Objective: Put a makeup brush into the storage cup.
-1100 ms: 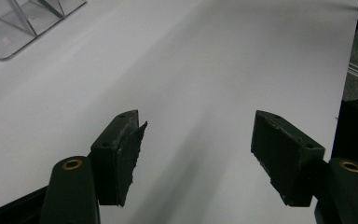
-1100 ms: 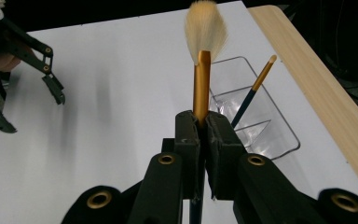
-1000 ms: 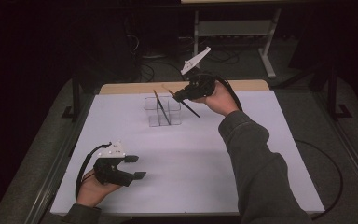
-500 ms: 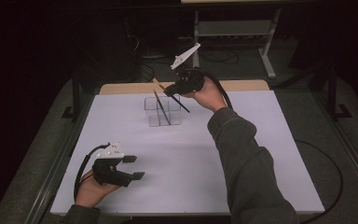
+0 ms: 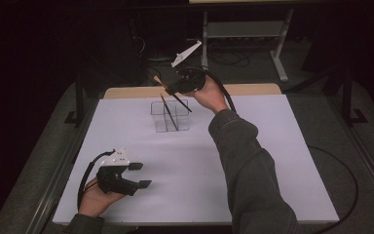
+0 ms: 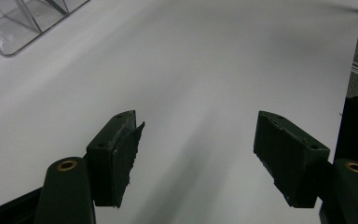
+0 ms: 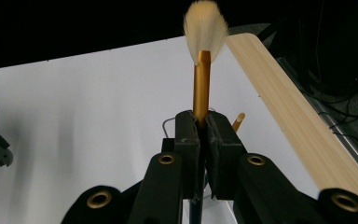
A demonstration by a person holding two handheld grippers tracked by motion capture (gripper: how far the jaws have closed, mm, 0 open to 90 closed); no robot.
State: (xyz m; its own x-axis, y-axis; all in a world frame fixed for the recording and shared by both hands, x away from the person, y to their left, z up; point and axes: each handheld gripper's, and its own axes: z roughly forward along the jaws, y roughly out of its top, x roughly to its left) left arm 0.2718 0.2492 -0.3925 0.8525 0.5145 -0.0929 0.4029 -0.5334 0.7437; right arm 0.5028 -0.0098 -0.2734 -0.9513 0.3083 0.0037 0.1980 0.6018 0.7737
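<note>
Right gripper (image 5: 171, 87): it is clamping a brush (image 7: 202, 84) just below the gold ferrule, jaws pinched tight on the handle, hovering in the upper middle of the high view, right above the holder.
Brush: in the right gripper view its pale bristle tuft is pointing up at the top centre of the frame; in the high view the dark handle is slanting down and to the right out of the jaws, towards the holder's top edge.
Clear holder (image 5: 171, 116): it is standing on the white table (image 5: 272, 161) in the upper middle of the high view, with a second brush (image 5: 169, 113) already leaning inside one compartment.
Left gripper (image 5: 140, 175): it is resting in the lower left of the high view, well apart from the holder, jaws spread wide with nothing between the pads (image 6: 121, 156).
Step in hand: by my reading, the held brush is being carried over the holder, ready to be dropped in.
Next move: it looks to call for lining the handle's lower end up over a free compartment, tipping the brush nearer upright, lowering it, then easing the jaws apart.
Watch-out: the light holder could be getting nudged if the handle catches a divider.
</note>
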